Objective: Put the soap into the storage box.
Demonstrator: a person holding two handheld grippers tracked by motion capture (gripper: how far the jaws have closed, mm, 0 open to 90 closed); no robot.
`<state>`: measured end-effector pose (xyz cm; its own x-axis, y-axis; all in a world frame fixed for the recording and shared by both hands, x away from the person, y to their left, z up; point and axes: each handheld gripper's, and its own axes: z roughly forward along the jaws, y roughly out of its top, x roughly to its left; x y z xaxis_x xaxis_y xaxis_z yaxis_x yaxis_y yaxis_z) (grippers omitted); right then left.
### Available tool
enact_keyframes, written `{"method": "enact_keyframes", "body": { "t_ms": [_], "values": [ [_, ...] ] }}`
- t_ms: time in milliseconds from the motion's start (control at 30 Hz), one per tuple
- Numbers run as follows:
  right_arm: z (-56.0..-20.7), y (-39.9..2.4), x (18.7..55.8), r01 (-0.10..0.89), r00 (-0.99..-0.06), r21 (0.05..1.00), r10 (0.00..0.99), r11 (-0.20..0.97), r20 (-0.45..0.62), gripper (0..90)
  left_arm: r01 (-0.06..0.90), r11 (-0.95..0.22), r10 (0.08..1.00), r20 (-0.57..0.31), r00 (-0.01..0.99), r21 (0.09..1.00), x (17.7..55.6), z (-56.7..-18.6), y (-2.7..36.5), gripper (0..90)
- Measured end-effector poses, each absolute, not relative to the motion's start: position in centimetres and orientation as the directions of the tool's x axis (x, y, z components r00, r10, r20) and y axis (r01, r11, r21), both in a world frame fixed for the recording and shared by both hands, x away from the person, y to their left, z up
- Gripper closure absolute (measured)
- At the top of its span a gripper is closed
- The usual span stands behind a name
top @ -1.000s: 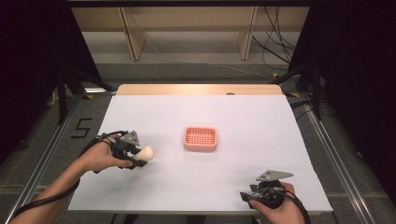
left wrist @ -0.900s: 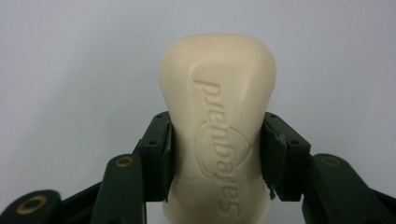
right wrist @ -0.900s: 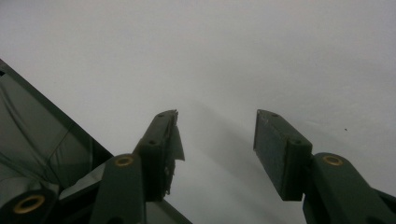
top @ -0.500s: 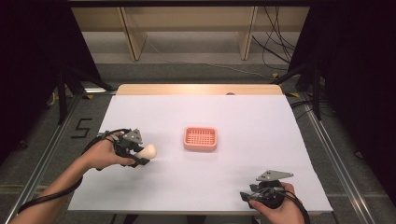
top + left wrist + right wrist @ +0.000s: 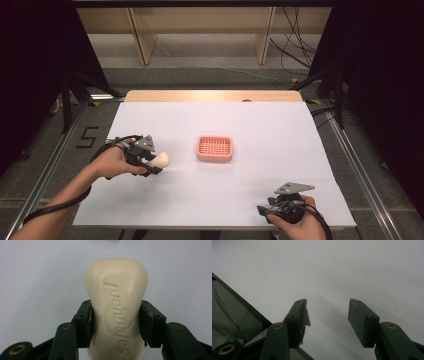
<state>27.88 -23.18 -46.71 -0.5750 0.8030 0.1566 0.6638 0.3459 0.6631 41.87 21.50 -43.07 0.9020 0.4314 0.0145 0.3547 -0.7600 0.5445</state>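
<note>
A cream bar of soap [image 5: 117, 305] with embossed lettering sits clamped between the jaws of my left gripper [image 5: 116, 323]. In the high view that left gripper [image 5: 150, 161] is at the table's left, holding the bar of soap [image 5: 161, 160] just above the white surface, left of the pink soap dish [image 5: 215, 148] at the middle. My right gripper [image 5: 265, 210] rests near the front right edge, pointing left. In its own view the right gripper [image 5: 327, 315] stands open over bare white table, nothing between its pads.
The table [image 5: 280, 130] is covered in white, with a strip of wood [image 5: 215, 95] along the far edge. The front edge of the table [image 5: 242, 305] and dark floor show at the left of the right gripper view. Metal rails flank the table.
The left gripper with the soap has shifted slightly toward the right, closer to the pink dish. The right gripper has stayed put.
</note>
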Motion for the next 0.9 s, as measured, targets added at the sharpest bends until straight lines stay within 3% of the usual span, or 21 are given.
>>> {"method": "enact_keyframes", "body": {
  "t_ms": [133,200,900],
  "values": [
    [-46.7,-23.2,27.9,0.659,-0.578,0.666,0.802,0.349,0.152,49.2,0.353,-0.76,0.43,0.016,0.902,0.545,42.0,-43.0,21.4,49.6],
    [-46.5,-23.4,27.9,0.685,-0.593,0.634,0.78,0.359,0.2,49.1,0.355,-0.761,0.429,0.011,0.903,0.542,42.1,-43.0,21.3,49.6],
    [-46.5,-23.3,27.9,0.686,-0.592,0.633,0.781,0.359,0.198,48.9,0.336,-0.767,0.414,0.023,0.91,0.548,42.8,-42.6,20.0,49.6]
  ]
}}
